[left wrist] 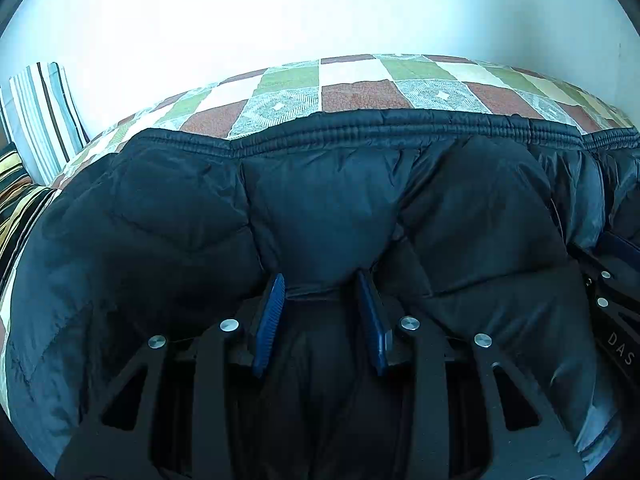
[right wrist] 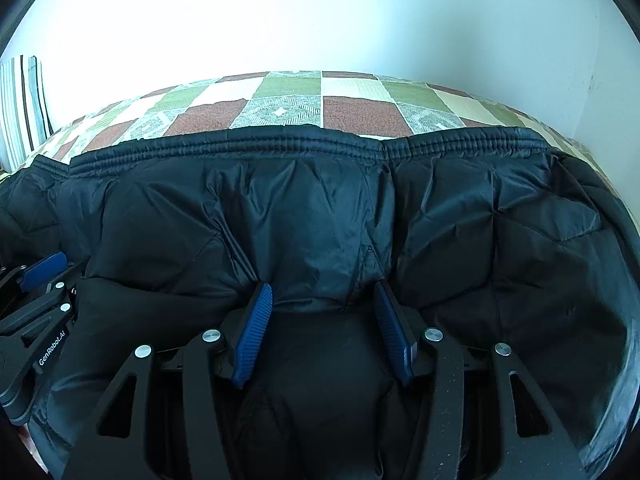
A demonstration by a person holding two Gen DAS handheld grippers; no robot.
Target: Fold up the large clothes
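Both grippers sit at the near edge of a black quilted jacket (left wrist: 328, 208), side by side. Seen through the left wrist camera, the left gripper (left wrist: 323, 280) has its blue ribbed pads (left wrist: 270, 320) set apart, with a puffy fold of the jacket bulging up between them; the fabric touches both pads at their tips, though how firmly it is pinched cannot be told. At the right edge of that view, part of the right gripper's black body and blue pad shows just beside it, resting on the jacket.

Through the right wrist camera, the right gripper (right wrist: 323, 290) stands likewise: blue pads (right wrist: 254, 336) apart, a bunched fold of jacket between them and touching both tips. The left gripper (right wrist: 36, 312) shows at the left edge, lying on the jacket close by.

Farther out, the jacket spreads wide to left and right across a patchwork bedspread (left wrist: 360, 92) of red, green, cream and grey squares. Its ribbed elastic hem (left wrist: 400, 124) forms the far edge, running left to right. Beyond the bedspread stands a plain pale wall (left wrist: 280, 20). A striped cushion (left wrist: 40, 116) leans against it at the far left.
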